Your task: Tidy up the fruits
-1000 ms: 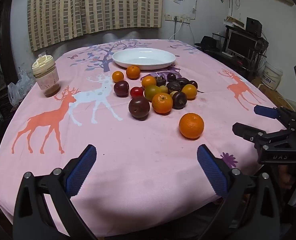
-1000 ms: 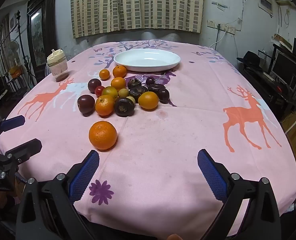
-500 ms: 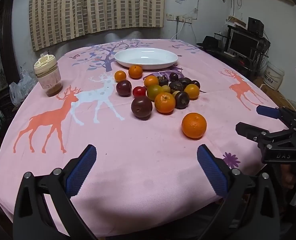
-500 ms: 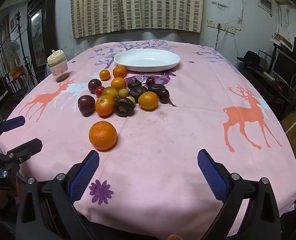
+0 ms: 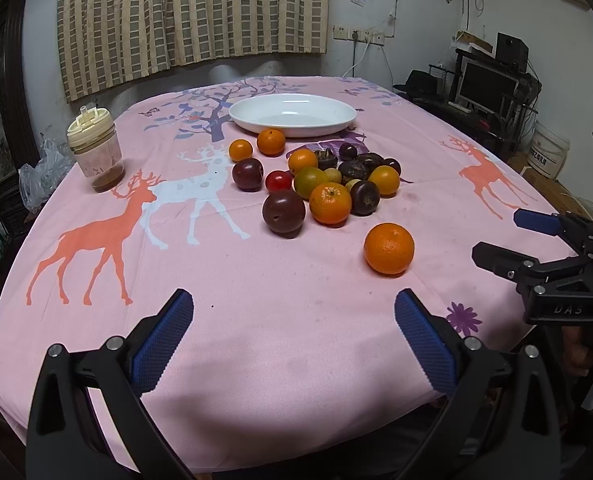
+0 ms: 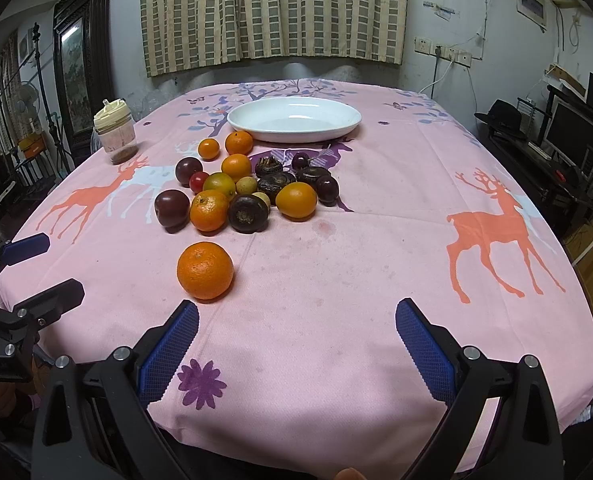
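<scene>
A pile of fruits (image 5: pixel 320 176) lies mid-table: oranges, dark plums, a red tomato, brown chestnut-like ones. It also shows in the right wrist view (image 6: pixel 248 188). One orange (image 5: pixel 389 248) sits apart, nearest me; it also shows in the right wrist view (image 6: pixel 205 270). A white oval plate (image 5: pixel 292 115) stands empty behind the pile; the right wrist view shows it too (image 6: pixel 294 118). My left gripper (image 5: pixel 292 340) is open and empty over the near table edge. My right gripper (image 6: pixel 296 344) is open and empty, with the lone orange just ahead of its left finger.
A jar with a cream lid (image 5: pixel 95 152) stands at the left of the pink deer-print tablecloth (image 5: pixel 96 248). Shelves with monitors (image 5: pixel 492 84) are off the table's right side. A dark cabinet (image 6: pixel 82 60) stands at the back left.
The left gripper's view has crept slightly forward and left, so the fruits sit a little further right and lower in it. The right gripper has barely moved. Both stay open.
</scene>
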### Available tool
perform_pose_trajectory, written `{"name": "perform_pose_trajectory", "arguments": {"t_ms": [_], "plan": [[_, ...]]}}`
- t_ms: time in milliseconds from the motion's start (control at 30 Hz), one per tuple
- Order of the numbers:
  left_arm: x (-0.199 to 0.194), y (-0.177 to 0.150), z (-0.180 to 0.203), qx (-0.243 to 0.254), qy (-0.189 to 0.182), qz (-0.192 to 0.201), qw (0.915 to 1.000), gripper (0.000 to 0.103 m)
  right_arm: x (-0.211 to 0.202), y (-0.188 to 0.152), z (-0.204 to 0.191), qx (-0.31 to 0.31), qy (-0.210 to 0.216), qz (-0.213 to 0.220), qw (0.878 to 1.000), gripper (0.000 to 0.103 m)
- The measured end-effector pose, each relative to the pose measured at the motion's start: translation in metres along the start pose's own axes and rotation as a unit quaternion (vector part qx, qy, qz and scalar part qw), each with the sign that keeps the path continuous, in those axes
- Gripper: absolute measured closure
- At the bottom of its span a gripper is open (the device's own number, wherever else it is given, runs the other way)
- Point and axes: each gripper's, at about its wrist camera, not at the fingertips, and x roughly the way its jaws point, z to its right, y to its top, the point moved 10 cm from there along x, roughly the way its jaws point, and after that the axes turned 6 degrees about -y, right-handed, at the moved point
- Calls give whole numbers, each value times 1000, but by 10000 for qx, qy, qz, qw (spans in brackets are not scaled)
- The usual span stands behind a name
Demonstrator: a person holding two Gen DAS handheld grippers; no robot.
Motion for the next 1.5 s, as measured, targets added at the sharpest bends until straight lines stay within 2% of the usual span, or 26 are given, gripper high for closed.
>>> {"name": "perform_pose_trajectory", "arguments": {"t_ms": [1500], "plan": [[2,-6,-1,-4,-4,-50,10000,4,1,0,-1,10,15,-16,10000,4]]}}
